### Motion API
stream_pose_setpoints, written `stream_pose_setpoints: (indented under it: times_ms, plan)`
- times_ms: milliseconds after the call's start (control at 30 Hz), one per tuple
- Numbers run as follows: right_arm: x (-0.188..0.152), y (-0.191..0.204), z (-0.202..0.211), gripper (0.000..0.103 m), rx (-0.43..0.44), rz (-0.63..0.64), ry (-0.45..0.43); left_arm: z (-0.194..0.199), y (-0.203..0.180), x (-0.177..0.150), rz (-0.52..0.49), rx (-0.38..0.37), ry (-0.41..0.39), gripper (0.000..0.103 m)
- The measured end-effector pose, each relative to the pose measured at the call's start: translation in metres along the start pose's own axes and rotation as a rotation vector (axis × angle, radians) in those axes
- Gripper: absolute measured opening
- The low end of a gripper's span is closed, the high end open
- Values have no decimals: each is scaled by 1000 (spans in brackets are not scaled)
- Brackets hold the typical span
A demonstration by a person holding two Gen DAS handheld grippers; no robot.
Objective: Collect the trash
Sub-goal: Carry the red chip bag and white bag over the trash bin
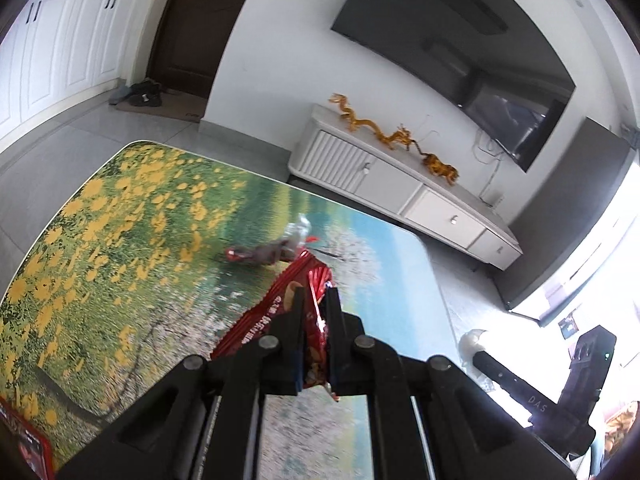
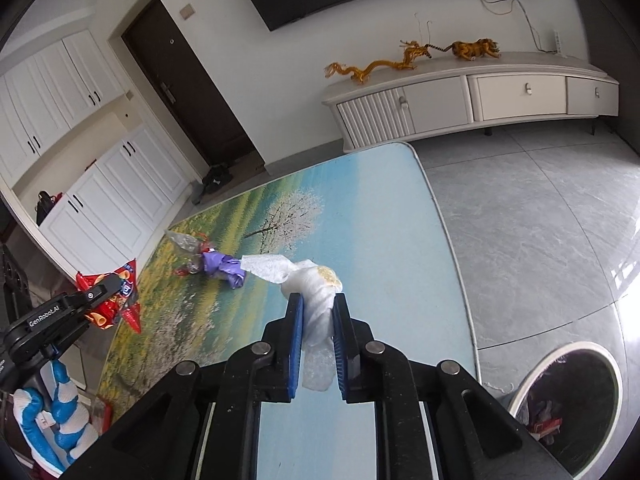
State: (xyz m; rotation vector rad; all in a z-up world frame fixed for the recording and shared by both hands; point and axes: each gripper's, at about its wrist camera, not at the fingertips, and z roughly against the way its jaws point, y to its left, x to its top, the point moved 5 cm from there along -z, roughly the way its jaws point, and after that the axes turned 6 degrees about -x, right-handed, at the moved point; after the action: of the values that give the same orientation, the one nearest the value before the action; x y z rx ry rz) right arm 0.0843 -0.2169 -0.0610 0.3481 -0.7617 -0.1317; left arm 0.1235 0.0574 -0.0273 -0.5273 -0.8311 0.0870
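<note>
My left gripper (image 1: 316, 300) is shut on a crumpled red snack wrapper (image 1: 276, 312), held above the landscape-printed table (image 1: 120, 240). The right wrist view shows that gripper (image 2: 96, 292) at the far left with the red wrapper (image 2: 120, 300) in it and a gloved hand (image 2: 60, 412) below. My right gripper (image 2: 318, 300) is shut on a white crumpled tissue (image 2: 316, 284) with a yellow stain on top. A purple wrapper (image 2: 224, 268) and clear plastic (image 2: 186, 242) lie on the table beyond it. They also show as a blurred trash pile (image 1: 272, 250) ahead of the left fingers.
A round bin (image 2: 572, 392) with trash inside stands on the grey tile floor at the table's right. A white TV cabinet (image 2: 480, 96) with gold ornaments runs along the far wall. A red package (image 1: 32, 444) sits at the table's near left edge.
</note>
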Motion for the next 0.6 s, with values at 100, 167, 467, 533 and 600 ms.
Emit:
stream_pose_setpoints:
  times_ms: [100, 167, 467, 533, 600]
  plan:
    - [-3, -2, 14, 13, 4, -13, -19, 5, -13, -3, -17, -24, 2, 7]
    - [-3, -6, 25, 13, 4, -23, -36, 8, -20, -4, -26, -39, 3, 7]
    - [-3, -38, 73, 13, -26, -87, -122, 7, -78, -17, -110, -122, 37, 7]
    - [-3, -49, 83, 13, -38, -106, -139, 2, -95, -23, -136, -142, 53, 7]
    - [-4, -64, 94, 13, -66, -125, -159, -4, -116, -30, -169, -161, 74, 7]
